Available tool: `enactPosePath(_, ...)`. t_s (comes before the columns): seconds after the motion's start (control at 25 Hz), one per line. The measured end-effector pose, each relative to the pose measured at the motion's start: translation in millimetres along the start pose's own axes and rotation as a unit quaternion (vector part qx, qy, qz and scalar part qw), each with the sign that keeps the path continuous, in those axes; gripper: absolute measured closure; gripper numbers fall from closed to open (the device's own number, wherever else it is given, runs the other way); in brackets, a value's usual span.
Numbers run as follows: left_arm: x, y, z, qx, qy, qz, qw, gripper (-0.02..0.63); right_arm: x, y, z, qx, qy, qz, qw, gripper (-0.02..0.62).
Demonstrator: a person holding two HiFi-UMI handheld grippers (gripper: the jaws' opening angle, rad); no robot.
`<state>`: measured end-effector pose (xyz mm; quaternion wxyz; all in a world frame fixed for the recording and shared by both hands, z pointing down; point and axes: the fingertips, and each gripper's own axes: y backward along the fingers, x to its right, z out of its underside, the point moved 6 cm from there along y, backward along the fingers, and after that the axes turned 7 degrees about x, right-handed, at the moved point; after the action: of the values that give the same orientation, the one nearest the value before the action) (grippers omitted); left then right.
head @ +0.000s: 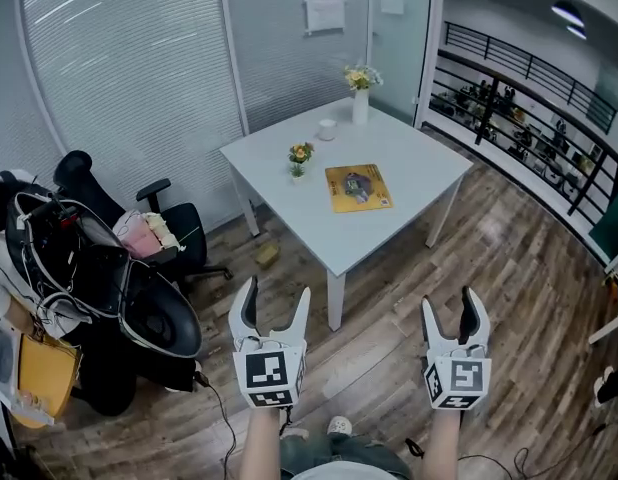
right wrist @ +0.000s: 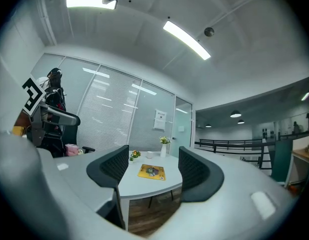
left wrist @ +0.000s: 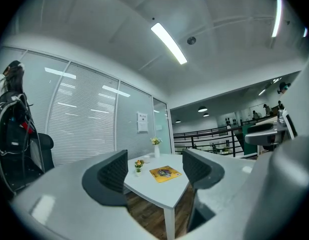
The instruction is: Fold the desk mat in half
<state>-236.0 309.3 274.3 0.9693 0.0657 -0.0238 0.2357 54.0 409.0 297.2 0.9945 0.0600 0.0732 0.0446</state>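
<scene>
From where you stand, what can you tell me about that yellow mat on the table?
The desk mat is a thin yellow-orange rectangle with a darker printed picture at its middle. It lies flat and unfolded on the white table, askew to the table's edges. Only the table touches it, and nothing sits on it. A small flower pot stands apart at its left.

A white desk (head: 419, 168) stands on a wood floor (head: 529, 268) beside blinds (head: 129, 68). A black chair (head: 189, 230) sits left, a railing (head: 529, 73) right, under strip lights (left wrist: 168, 43).
</scene>
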Motion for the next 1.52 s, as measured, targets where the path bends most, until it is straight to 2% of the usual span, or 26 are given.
enactPosePath(0.36,13,-51,19,-0.016,-0.002,0.008,0.9998,0.276,22,-42,28,-0.015,-0.010,-0.001,1.000,0.279)
enactPosePath(0.8,8,-145,52,-0.025,0.004,0.022,0.9994,0.276,44,-122,57,-0.029,0.007,0.007,1.000,0.281)
enactPosePath(1.2,-21,-273,62,-0.021,0.001,0.032,0.9992,0.276,65,-246,69,-0.025,0.008,0.013,1.000,0.281)
enactPosePath(1.52,-37,-356,77,-0.021,0.003,0.043,0.9988,0.276,75,-327,81,-0.026,0.012,0.009,1.000,0.281)
